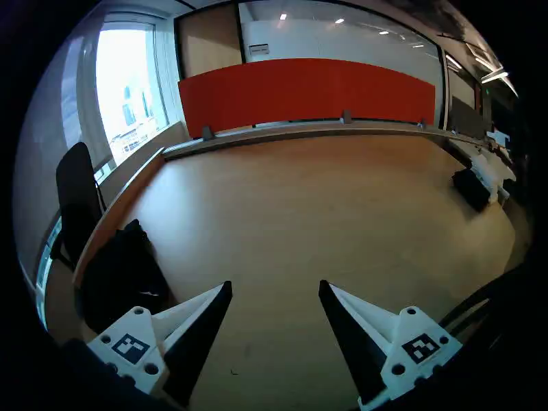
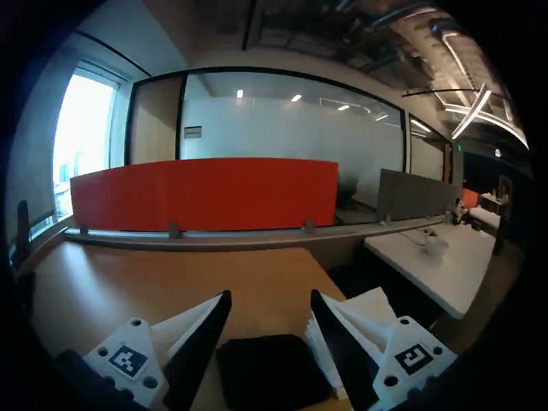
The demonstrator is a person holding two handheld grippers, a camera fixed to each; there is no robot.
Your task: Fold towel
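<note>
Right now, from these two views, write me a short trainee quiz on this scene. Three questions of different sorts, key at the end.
1. True or false: the left tongs are shut on a towel.
2. In the right gripper view, what lies on the wooden table between the fingers of the right tongs? A) a dark folded cloth B) a plate C) a bottle
3. Fill in: the divider along the table's far edge is ____.
Key: 1 false, they are open and empty; 2 A; 3 red.
</note>
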